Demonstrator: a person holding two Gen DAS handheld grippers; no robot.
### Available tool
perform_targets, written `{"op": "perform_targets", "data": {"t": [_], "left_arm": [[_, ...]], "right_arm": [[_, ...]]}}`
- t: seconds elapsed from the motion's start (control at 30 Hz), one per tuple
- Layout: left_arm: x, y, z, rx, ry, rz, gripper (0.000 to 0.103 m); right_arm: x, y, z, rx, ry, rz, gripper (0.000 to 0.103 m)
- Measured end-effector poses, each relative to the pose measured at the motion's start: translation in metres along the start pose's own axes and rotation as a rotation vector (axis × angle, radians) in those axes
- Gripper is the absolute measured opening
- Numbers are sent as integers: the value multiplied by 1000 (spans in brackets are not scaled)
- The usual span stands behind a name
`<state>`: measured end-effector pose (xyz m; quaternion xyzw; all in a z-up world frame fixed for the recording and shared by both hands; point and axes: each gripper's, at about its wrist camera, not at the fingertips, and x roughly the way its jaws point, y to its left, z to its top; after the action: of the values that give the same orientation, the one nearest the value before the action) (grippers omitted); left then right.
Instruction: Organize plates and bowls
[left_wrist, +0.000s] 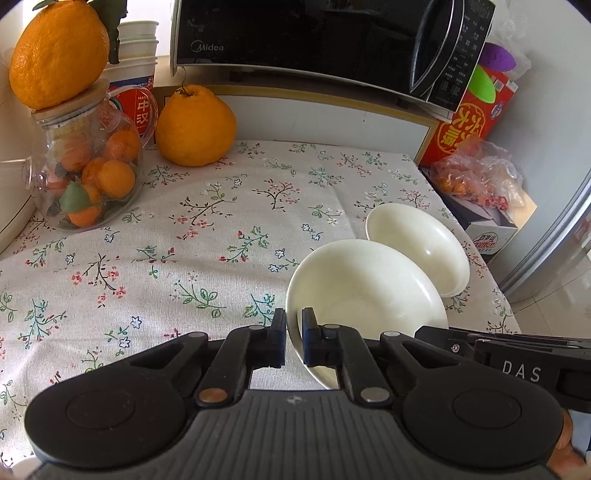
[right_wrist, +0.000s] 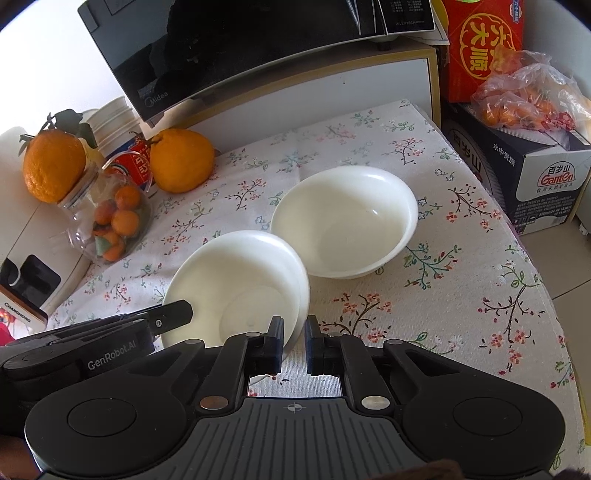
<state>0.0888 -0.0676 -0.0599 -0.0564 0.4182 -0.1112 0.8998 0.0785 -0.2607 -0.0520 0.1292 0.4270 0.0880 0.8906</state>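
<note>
A white plate (left_wrist: 365, 284) is held tilted above the floral tablecloth; my left gripper (left_wrist: 293, 332) is shut on its near left rim. The same plate (right_wrist: 240, 277) shows in the right wrist view, with my right gripper (right_wrist: 294, 339) shut on its near right rim. A white bowl (right_wrist: 347, 221) stands on the cloth just behind and right of the plate, and shows in the left wrist view (left_wrist: 417, 247) too. The left gripper's body (right_wrist: 92, 339) shows at lower left of the right wrist view.
A black microwave (left_wrist: 325, 40) sits on a shelf at the back. A large orange (left_wrist: 195, 125), a jar of small oranges (left_wrist: 88, 173) with another orange on top, and paper cups stand back left. Boxes (right_wrist: 528, 166) and a bag of oranges stand off the right table edge.
</note>
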Motion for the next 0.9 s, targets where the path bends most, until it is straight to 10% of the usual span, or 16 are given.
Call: {"op": "perform_targets", "data": {"t": [0.9], "left_arm": [[-47,-7,-15,-77,-36,-130,7]], "right_arm": [[-52,-11,-11,0,-68,53,11]]}}
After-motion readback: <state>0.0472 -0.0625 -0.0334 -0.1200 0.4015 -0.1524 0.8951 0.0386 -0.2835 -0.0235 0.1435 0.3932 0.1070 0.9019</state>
